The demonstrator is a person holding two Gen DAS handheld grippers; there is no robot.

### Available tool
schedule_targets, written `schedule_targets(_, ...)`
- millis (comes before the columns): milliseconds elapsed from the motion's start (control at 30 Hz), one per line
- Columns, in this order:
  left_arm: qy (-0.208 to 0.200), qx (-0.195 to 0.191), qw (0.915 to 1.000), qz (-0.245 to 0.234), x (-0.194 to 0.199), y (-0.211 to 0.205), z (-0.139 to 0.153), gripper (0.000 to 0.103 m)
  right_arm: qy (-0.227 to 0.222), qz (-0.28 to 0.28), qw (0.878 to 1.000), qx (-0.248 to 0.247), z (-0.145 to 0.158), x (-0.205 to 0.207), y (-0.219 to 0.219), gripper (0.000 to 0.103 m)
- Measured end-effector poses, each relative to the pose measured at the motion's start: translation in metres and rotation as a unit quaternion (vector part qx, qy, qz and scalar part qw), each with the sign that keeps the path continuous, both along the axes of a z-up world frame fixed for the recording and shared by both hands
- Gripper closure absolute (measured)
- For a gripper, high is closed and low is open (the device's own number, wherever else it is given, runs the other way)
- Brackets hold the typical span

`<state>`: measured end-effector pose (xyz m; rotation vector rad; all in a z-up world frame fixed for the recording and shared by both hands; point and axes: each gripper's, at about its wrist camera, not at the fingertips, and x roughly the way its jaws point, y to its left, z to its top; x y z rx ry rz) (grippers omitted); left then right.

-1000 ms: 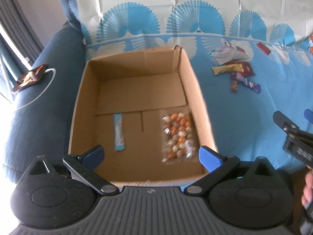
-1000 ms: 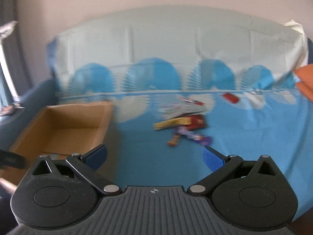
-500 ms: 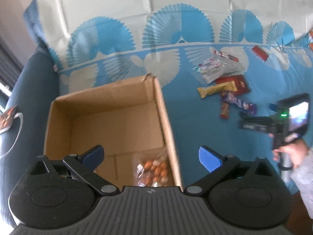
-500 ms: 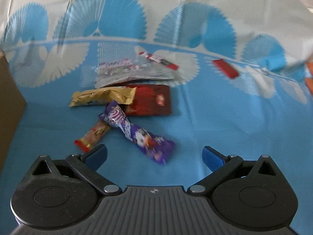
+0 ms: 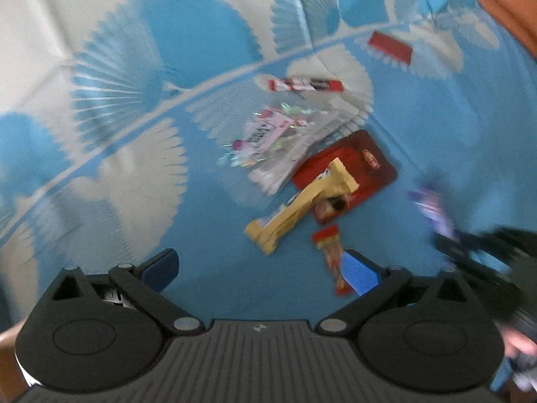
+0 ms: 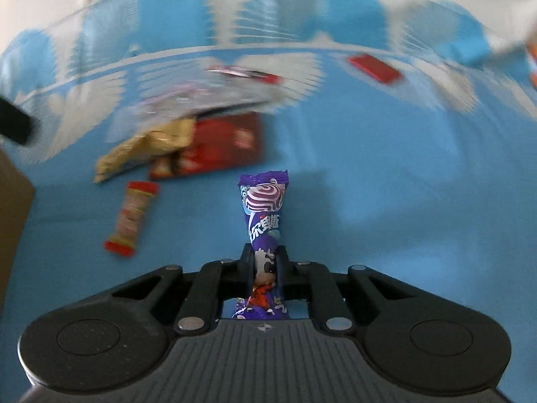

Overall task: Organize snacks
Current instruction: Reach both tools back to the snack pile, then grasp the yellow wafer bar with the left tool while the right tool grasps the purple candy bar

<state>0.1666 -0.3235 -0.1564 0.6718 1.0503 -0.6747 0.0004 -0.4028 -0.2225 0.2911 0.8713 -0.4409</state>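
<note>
Right gripper jaws pinch the purple candy wrapper; left gripper jaws gape.

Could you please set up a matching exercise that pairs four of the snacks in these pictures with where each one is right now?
Things:
1. purple candy wrapper
2. gold wrapper
3. small red-capped candy
4. flat red packet

Places:
A. lying alone, far from the pile, near the white band of the cloth
B. clamped in the right hand-held gripper
C. overlapping the dark red packet
D. alone on the blue cloth, near side of the pile

Pairs: 1-B, 2-C, 3-D, 4-A
</note>
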Motion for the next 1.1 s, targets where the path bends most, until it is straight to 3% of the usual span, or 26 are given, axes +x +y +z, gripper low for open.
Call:
schedule_targets(133,0.028,0.019,0.9993,0.013,0.028,-0.037,-0.05,0.0,-0.011,-0.031,0.999,0.023,-0.004,-0.029,-0.014,0.089)
schedule_targets(300,0.061,0.024,0.9959,0.063,0.05,-0.053,-0.08,0.003,-0.023,-0.023,0.999,0.019,-0.008,-0.031,-0.014,0.089)
schedule_targets(333,0.066,0.019,0.9949,0.074,0.053,-0.051,-0.082,0.008,-0.027,-0.024,0.999,0.017,-0.009,-0.032,-0.016,0.089)
schedule_targets(367,0.079,0.009,0.9934,0.083,0.055,-0.048,-0.082,0.022,-0.031,-0.023,0.999,0.013,-0.009,-0.033,-0.015,0.089)
schedule_targets(400,0.105,-0.015,0.9899,0.094,0.057,-0.043,-0.08,0.051,-0.035,-0.022,0.999,0.007,-0.01,-0.033,-0.014,0.089)
schedule_targets(433,0.114,-0.024,0.9877,0.104,0.057,-0.039,-0.077,0.071,-0.037,-0.022,0.999,0.002,-0.009,-0.034,-0.013,0.089)
schedule_targets(467,0.114,-0.021,0.9867,0.114,0.057,-0.035,-0.075,0.075,-0.038,-0.023,0.999,-0.004,-0.01,-0.034,-0.011,0.089)
schedule_targets(567,0.118,-0.037,0.9828,0.137,0.052,-0.018,-0.068,0.076,-0.038,-0.03,0.999,-0.017,-0.008,-0.035,-0.004,0.089)
schedule_targets(667,0.118,-0.05,0.9808,0.147,0.041,0.002,-0.053,0.076,-0.04,-0.046,0.998,0.002,-0.001,-0.041,0.001,0.09)
schedule_targets(833,0.122,-0.093,0.9761,0.154,0.01,0.039,-0.004,0.076,-0.068,-0.057,0.996,0.004,0.028,-0.059,0.023,0.09)
schedule_targets(1100,0.1,-0.164,0.971,0.143,-0.06,0.118,0.09,0.076,-0.136,-0.02,0.991,0.011,0.106,-0.106,0.078,0.09)
